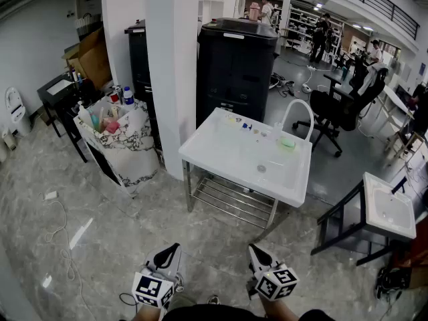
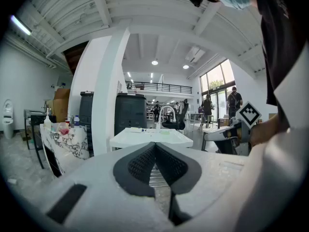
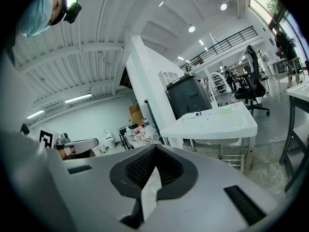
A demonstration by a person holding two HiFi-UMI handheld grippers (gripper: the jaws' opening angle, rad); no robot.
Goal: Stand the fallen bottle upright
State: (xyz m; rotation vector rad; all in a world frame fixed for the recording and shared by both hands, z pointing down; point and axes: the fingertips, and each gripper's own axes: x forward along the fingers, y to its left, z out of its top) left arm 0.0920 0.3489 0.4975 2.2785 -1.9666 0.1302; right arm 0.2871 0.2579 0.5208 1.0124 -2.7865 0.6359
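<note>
White sink (image 1: pixel 195 151): on a metal frame past the pillar (image 1: pixel 170 65), well apart from both grippers; arched tap (image 1: pixel 297 101) at the back, green pad (image 1: pixel 287 142) and a few small items along the top.
Fallen bottle: not picked out. The bits on the sink top are too small to tell which is which, but it is probably among them.
Left gripper (image 1: pixel 175 248): low over the marble floor (image 1: pixel 100 199), jaws pressed together, nothing between them.
Right gripper (image 1: pixel 253 249): just beside it, jaws likewise closed and empty.
Step in hand: approach only, by my reading; no contact with anything on the sink.
Next move calls for: closing the gap to the sink, finding the bottle, parting one gripper's jaws, taking the bottle by its body, then tipping it onto its base.
</note>
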